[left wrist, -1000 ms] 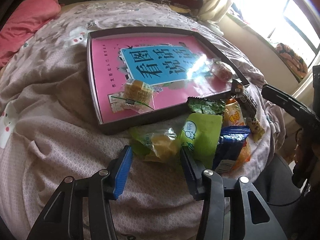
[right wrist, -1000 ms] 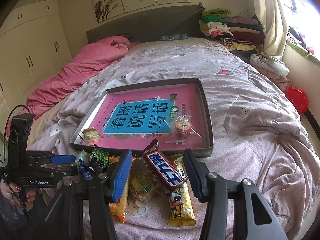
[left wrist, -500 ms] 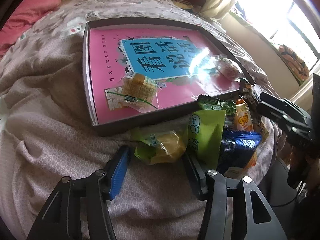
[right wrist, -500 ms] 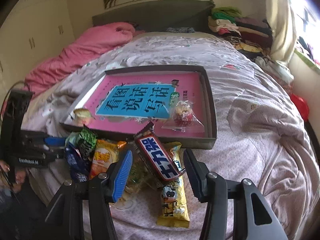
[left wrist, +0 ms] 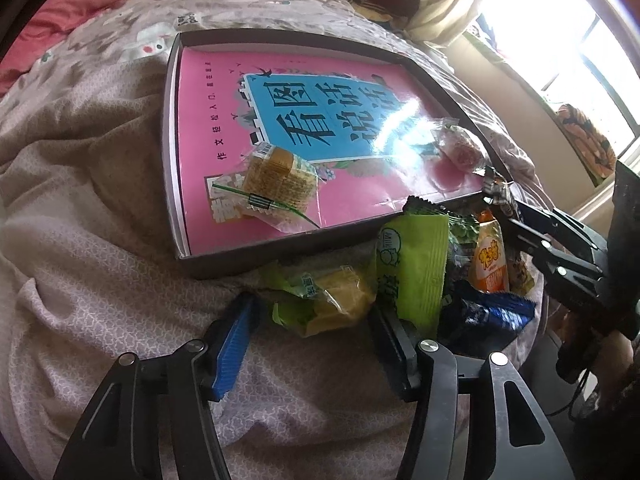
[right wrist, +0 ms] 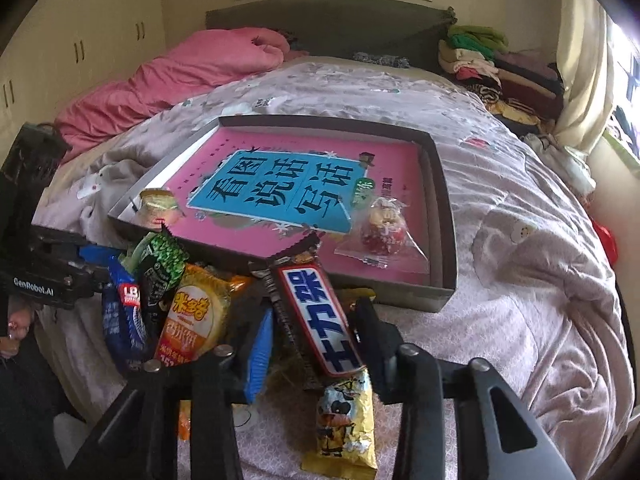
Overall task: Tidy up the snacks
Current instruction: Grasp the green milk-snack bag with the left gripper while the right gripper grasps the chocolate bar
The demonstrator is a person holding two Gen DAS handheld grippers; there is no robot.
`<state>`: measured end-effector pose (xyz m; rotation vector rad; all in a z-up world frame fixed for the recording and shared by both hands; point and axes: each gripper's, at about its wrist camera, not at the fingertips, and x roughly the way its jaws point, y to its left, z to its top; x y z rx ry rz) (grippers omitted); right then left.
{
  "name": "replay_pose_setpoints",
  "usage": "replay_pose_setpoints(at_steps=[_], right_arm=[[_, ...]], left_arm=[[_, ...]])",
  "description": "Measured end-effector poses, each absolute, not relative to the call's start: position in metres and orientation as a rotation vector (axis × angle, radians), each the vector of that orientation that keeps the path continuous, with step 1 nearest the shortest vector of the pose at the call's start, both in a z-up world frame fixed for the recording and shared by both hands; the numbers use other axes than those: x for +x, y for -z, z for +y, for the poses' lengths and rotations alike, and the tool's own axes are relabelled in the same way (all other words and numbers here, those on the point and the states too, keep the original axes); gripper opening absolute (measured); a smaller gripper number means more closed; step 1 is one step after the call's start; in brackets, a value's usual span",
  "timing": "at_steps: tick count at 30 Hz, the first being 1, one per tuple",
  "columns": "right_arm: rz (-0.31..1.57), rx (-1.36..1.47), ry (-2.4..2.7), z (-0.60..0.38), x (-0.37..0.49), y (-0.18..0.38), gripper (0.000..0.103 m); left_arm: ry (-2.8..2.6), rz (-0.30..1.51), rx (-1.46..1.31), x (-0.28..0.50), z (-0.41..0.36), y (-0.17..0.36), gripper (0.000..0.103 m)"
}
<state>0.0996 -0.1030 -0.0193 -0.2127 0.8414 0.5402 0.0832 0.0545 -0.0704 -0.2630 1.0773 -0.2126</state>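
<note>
Handling, yellow cake pack: I judge it light and soft, a crinkly slick wrapper around a crushable cake; I would take it across the padded middle, not by the loose green ends, and close gently.
Handling, chocolate bar: stiffer and a little heavier by my reckoning, glossy wrapper likely to slip; its long flat sides are the place to pinch.
Place, cake pack: on the bedspread, just outside the near wall of the tray, touching the green packet of the snack pile.
Place, chocolate bar: propped at a tilt on the pile, its upper end over the tray's near wall.
Left gripper: fingers spread wide, clamped on nothing; low and tilted down, the cake pack lies between the tips, the right finger close against the green packet.
Right gripper: fingers apart, straddling the chocolate bar; whether the pads touch it I cannot tell.
Inside the tray: a wrapped square cake near the left wall, a clear-wrapped sweet towards the right wall, both on the pink book cover.
</note>
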Motion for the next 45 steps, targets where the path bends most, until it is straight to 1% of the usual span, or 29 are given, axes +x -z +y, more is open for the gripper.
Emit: replay_pose_setpoints(at_steps=[2,4,6,8,10,11,17,33,45], right_arm=[[0.843,-0.181,-0.537,-0.107,0.102,0.019,0.035],[0.842,-0.167,-0.529,-0.109,0.103,0.018,0.033],[0.843,-0.156,-0.526,-0.110,0.104,0.018,0.032],[0.844,-0.145,-0.521,-0.110,0.104,0.017,0.032],[0.843,-0.138,-0.518,-0.111,0.104,0.017,0.031],[0.843,-0.134,-0.517,-0.112,0.104,0.016,0.030],[0.840,-0.102,-0.511,-0.116,0.103,0.013,0.029],[0.799,-0.050,-0.511,-0.124,0.095,-0.009,0.029],[0.772,-0.025,-0.512,-0.121,0.093,-0.024,0.029]], left_arm=[[0.197,1.074,-0.261,0.084,0.051,0.071,0.059],[0.170,1.069,-0.237,0.084,0.045,0.071,0.059],[0.160,1.065,-0.220,0.085,0.040,0.070,0.055],[0.170,1.060,-0.220,0.085,0.036,0.069,0.044],[0.176,1.052,-0.194,0.085,0.030,0.068,0.037],[0.173,1.047,-0.185,0.084,0.029,0.067,0.036],[0.188,1.035,-0.204,0.081,0.036,0.061,0.035],[0.213,0.887,-0.228,0.063,0.046,0.018,0.035],[0.186,0.819,-0.239,0.057,0.055,0.004,0.035]])
